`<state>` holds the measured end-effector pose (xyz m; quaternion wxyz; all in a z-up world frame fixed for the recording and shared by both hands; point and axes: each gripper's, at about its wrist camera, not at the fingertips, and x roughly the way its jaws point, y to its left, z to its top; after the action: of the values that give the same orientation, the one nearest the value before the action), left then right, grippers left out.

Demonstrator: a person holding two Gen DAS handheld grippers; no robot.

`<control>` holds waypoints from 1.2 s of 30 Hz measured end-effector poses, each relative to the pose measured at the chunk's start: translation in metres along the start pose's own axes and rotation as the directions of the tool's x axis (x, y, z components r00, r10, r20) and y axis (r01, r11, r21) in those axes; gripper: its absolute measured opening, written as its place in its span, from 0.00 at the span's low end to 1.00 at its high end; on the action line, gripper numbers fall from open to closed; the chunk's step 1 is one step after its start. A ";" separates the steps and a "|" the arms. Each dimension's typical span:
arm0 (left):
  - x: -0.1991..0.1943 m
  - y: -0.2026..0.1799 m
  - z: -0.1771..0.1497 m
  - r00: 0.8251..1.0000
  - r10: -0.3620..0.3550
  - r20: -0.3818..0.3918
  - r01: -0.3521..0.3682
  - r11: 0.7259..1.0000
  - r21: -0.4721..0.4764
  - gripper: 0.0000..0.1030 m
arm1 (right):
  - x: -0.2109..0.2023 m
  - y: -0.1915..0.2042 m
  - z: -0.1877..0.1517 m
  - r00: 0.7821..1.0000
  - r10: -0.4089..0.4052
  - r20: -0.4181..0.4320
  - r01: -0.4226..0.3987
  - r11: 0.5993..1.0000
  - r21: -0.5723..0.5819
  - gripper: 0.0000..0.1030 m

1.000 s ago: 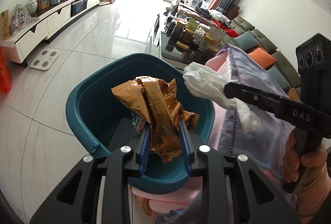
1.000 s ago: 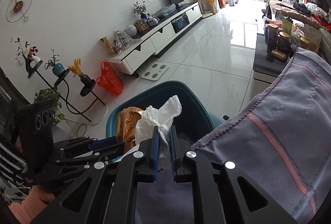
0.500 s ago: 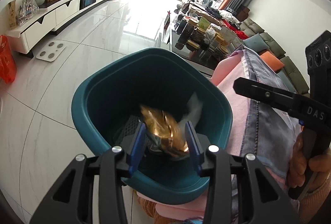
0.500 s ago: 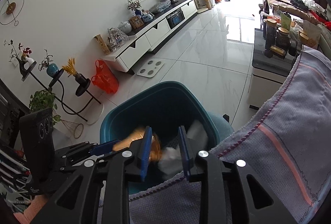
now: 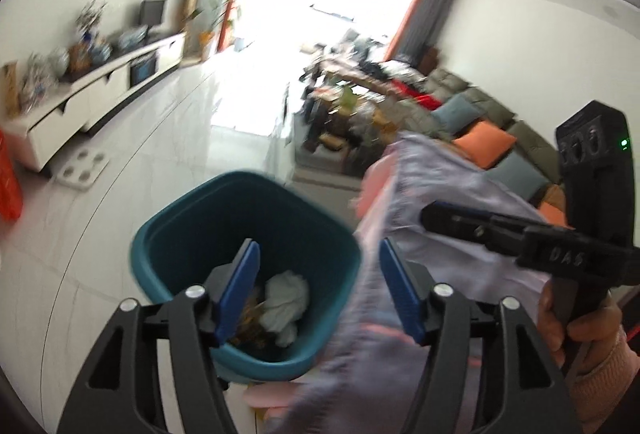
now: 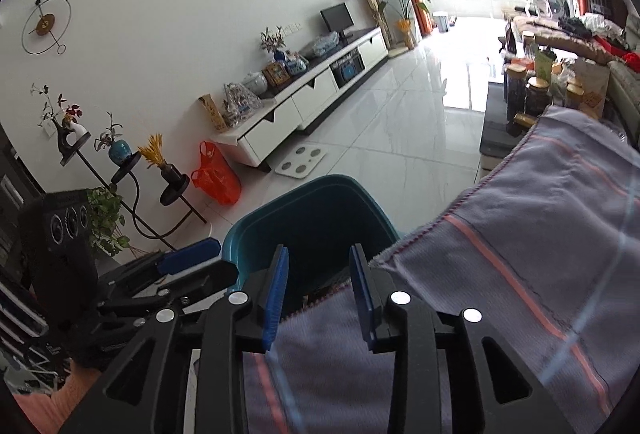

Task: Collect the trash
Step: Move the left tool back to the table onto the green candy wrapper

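A teal bin (image 5: 188, 218) stands on the floor below both grippers, also the teal bin (image 6: 320, 205) in the right wrist view. A crumpled white tissue (image 5: 286, 296) and a golden wrapper (image 5: 250, 318) lie at its bottom. My left gripper (image 5: 318, 266) hangs above the bin, jaws opening, with nothing between them. My right gripper (image 6: 319, 272) is over the bin's near rim and a cloth edge, jaws opening and empty; it shows from the side as the right gripper (image 5: 428, 215) in the left wrist view. The left gripper (image 6: 216, 258) appears at the lower left there.
A lilac cloth with pink stripes (image 6: 540, 254) drapes beside the bin on the right. A white TV cabinet (image 6: 296, 105), a scale (image 6: 302, 161) and an orange bag (image 6: 216, 177) are across the tiled floor. A cluttered table (image 5: 348, 113) and sofa (image 5: 480, 121) lie beyond.
Both grippers let go: the golden wrapper and the white tissue dropped into the bin. Both pairs of jaws widened, and both grippers rose and drew back from the bin.
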<state>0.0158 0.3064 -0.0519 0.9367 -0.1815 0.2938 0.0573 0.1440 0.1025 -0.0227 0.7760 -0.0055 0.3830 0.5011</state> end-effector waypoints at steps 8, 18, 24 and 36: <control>-0.009 -0.082 -0.015 0.977 -0.213 -0.010 0.213 0.972 0.104 0.69 | -0.088 -0.015 -0.036 0.986 -0.089 0.144 0.088 0.996 0.017 0.44; 0.023 -0.180 -0.049 0.902 -0.398 -0.165 0.425 0.886 0.188 0.69 | -0.178 -0.057 -0.095 0.938 -0.277 0.207 0.254 0.958 0.132 0.44; 0.037 -0.242 -0.078 0.832 -0.466 -0.300 0.542 0.800 0.259 0.69 | -0.225 -0.086 -0.128 0.889 -0.396 0.229 0.348 0.910 0.225 0.44; 0.050 -0.311 -0.119 0.695 -0.544 -0.470 0.697 0.671 0.255 0.71 | -0.300 -0.148 -0.186 0.741 -0.640 0.202 0.515 0.735 0.441 0.46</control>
<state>0.0603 -0.0267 -0.0759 0.8445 -0.0762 0.3817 -0.3679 0.0889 -0.2757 -0.0295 0.9355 0.1015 0.3056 0.1455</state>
